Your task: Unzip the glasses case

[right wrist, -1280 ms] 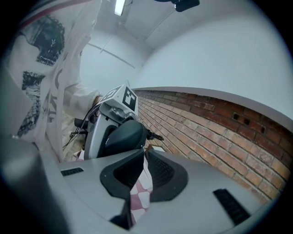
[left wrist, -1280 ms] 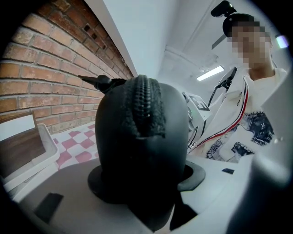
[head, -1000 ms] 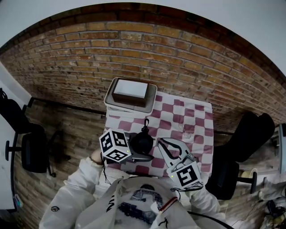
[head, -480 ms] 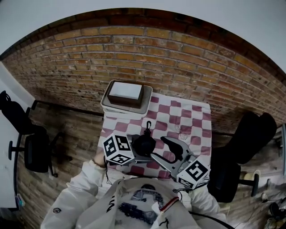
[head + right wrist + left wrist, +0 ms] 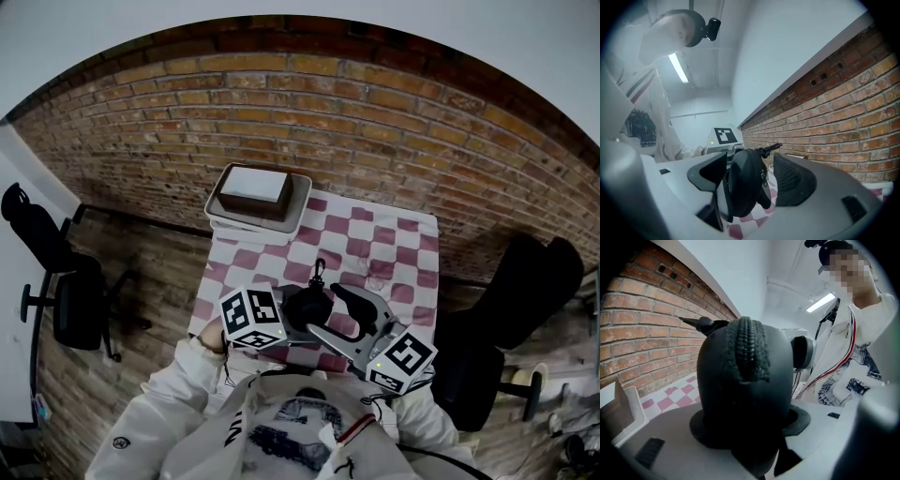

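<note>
The black zipped glasses case [image 5: 306,304] is held above the near edge of the checkered table. My left gripper [image 5: 289,315] is shut on it, and in the left gripper view the case [image 5: 744,380] stands on end between the jaws with its zipper ridge facing the camera. A short strap with a clip [image 5: 319,272] sticks out of its far end. My right gripper [image 5: 330,313] comes in from the right and its jaws are opening. In the right gripper view the case [image 5: 743,185] hangs between the spread pads [image 5: 793,180] without being pressed.
A beige tray [image 5: 225,217] with a white-topped brown box [image 5: 255,190] stands at the table's far left corner. The red and white checkered cloth [image 5: 384,246] covers the table. Black office chairs stand at the left [image 5: 66,300] and right [image 5: 525,281]. A brick wall runs behind.
My right gripper's jaws, shut beside the case a second ago, have spread wide around it. Both hands have drifted a little, the left one carrying the case rightward.
</note>
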{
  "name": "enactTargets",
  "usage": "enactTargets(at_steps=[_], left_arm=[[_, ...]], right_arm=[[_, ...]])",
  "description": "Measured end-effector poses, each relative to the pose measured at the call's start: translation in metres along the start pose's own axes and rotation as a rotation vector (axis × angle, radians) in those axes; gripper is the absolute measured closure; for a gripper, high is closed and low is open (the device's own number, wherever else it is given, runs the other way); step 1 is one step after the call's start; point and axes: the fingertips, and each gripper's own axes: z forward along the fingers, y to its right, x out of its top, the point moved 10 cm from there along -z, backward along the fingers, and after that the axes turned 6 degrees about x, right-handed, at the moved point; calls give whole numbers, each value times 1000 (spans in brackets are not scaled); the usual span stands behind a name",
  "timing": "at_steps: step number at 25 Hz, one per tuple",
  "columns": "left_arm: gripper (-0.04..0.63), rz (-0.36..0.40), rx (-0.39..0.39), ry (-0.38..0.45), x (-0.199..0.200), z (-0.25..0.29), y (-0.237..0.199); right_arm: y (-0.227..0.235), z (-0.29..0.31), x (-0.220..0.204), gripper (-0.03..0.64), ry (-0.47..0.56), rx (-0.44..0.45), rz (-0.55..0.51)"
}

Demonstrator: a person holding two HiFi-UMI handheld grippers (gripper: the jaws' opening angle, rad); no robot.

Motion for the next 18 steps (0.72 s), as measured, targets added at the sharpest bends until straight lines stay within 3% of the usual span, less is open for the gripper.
enactTargets(at_steps=[7, 18], left_arm=[[339, 8, 22, -10, 4, 22, 16], [339, 31, 29, -53, 9, 38, 26]], right_arm=[[0, -13, -9, 307, -6, 67, 12], [2, -20, -14, 307, -32, 85, 2]])
